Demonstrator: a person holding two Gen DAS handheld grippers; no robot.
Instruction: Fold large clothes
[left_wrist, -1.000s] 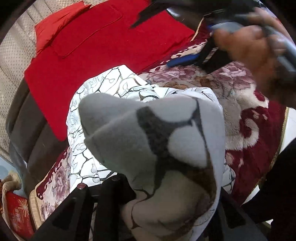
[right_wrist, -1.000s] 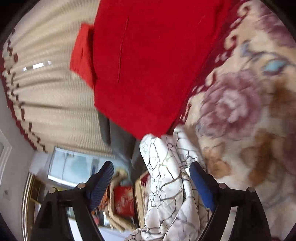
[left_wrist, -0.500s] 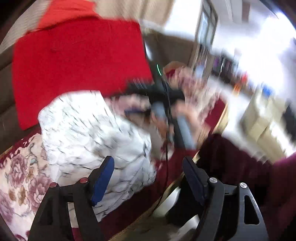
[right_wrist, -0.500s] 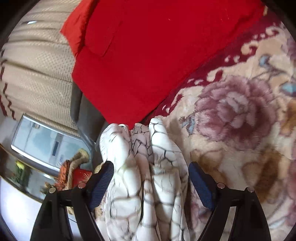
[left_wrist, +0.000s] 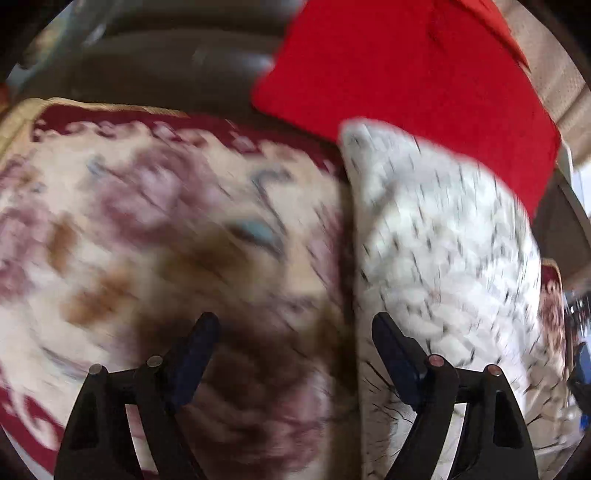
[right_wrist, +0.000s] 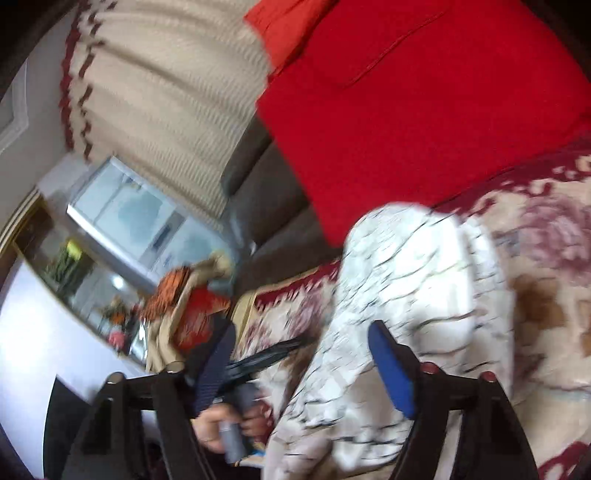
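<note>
The folded white garment (left_wrist: 439, 258) with black crackle lines lay on the floral blanket (left_wrist: 155, 229) beside the red cloth (left_wrist: 413, 77), the left gripper (left_wrist: 291, 354) opening over blanket with nothing grasped, the right gripper (right_wrist: 299, 354) closing, its fingers (right_wrist: 391, 365) released.

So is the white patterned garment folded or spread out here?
Folded: the white patterned garment lies as a compact, bunched bundle on the floral blanket beside the red cloth. Blur hides how neat.
</note>
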